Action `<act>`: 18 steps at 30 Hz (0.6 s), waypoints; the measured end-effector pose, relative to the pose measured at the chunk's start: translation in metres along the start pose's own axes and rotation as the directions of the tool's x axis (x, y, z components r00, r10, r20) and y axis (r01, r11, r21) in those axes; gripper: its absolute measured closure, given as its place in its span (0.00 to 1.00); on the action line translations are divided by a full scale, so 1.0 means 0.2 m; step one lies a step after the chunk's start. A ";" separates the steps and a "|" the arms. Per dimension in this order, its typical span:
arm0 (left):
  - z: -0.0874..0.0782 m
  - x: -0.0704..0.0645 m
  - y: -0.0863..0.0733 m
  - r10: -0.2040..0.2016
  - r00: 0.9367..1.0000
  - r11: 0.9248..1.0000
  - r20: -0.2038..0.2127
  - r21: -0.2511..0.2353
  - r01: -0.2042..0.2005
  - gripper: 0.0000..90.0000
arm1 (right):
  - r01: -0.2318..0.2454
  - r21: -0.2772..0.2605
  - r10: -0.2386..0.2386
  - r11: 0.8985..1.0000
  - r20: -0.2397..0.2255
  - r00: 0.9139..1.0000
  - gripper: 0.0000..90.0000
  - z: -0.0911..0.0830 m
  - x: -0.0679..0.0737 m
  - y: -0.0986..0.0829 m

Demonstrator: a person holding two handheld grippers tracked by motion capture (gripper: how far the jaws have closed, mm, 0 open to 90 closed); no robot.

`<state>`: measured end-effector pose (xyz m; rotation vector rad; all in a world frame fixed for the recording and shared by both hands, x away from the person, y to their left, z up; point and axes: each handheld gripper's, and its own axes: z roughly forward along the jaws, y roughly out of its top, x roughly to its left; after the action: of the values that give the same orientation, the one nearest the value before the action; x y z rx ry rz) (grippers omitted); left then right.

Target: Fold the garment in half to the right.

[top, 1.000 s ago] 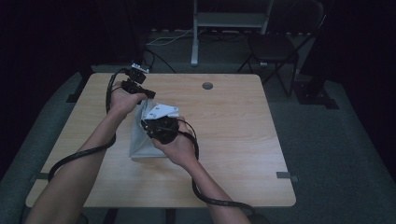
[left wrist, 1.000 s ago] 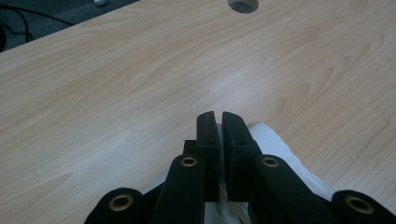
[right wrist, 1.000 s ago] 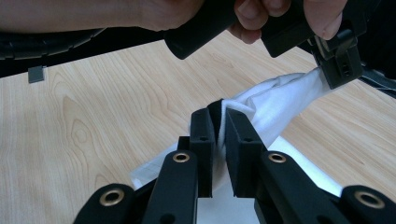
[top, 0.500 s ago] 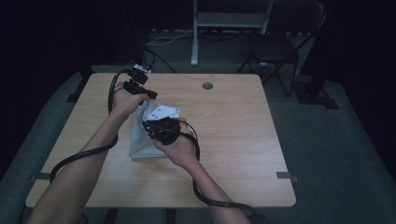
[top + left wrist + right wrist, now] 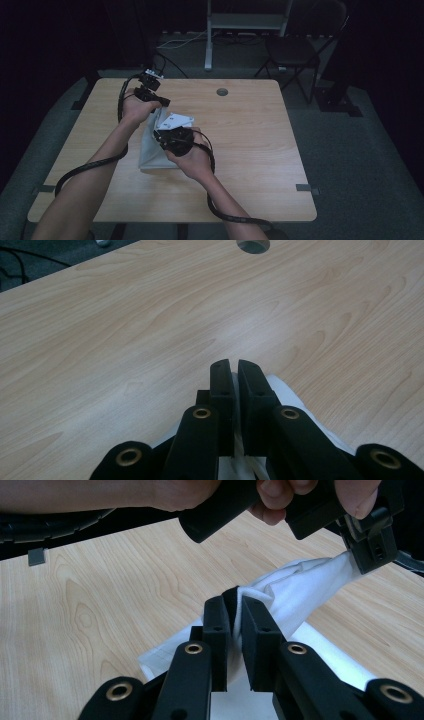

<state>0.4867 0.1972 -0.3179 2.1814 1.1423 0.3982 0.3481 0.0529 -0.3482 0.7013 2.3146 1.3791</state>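
White cloth (image 5: 152, 150): lies on the left half of the table (image 5: 250, 150), its lower part flat on the wood, its upper part lifted between the two grippers.
Long axis: in the high view it runs from the near edge of the cloth up and away toward the table's far left corner; the raised end points at the left gripper (image 5: 159, 102).
Left gripper: jaws pressed together on the top corner of the cloth; in the left gripper view (image 5: 233, 385) white fabric shows in the narrow slit between them and bulges out below on the right.
Right gripper (image 5: 162, 135): jaws pinching a fold of the cloth lower down; in the right gripper view (image 5: 235, 617) the fabric rises out of the jaws and stretches as a taut, creased band (image 5: 300, 587) up to the other gripper at top right.
Hands: left hand (image 5: 134, 106) above the cloth's far end, right hand (image 5: 192, 159) at its near right side.
Edges: the cloth's bottom hem lies roughly parallel to the near table edge and well inside it; its left side is well apart from the table's left edge.
Open room: bare wood over the whole right half of the table, with a round cable hole (image 5: 222, 92) near the far edge; a chair (image 5: 295, 47) stands beyond the table.
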 end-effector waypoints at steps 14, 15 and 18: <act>0.04 -0.02 0.00 0.002 1.000 1.000 0.006 0.009 -0.002 0.96 | -0.004 0.006 0.004 1.000 0.000 1.000 0.91 0.00 -0.01 -0.02; 0.04 -0.02 0.00 0.000 1.000 1.000 0.007 0.008 0.000 0.95 | -0.008 0.005 0.008 1.000 0.000 1.000 0.91 0.00 -0.01 -0.03; 0.04 -0.03 0.00 -0.002 1.000 1.000 0.006 0.011 0.002 0.95 | -0.007 0.008 0.007 1.000 0.002 1.000 0.91 -0.01 -0.02 -0.04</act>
<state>0.4885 0.1895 -0.3240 2.1892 1.1462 0.3852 0.3486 0.0471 -0.3542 0.7138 2.3192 1.3728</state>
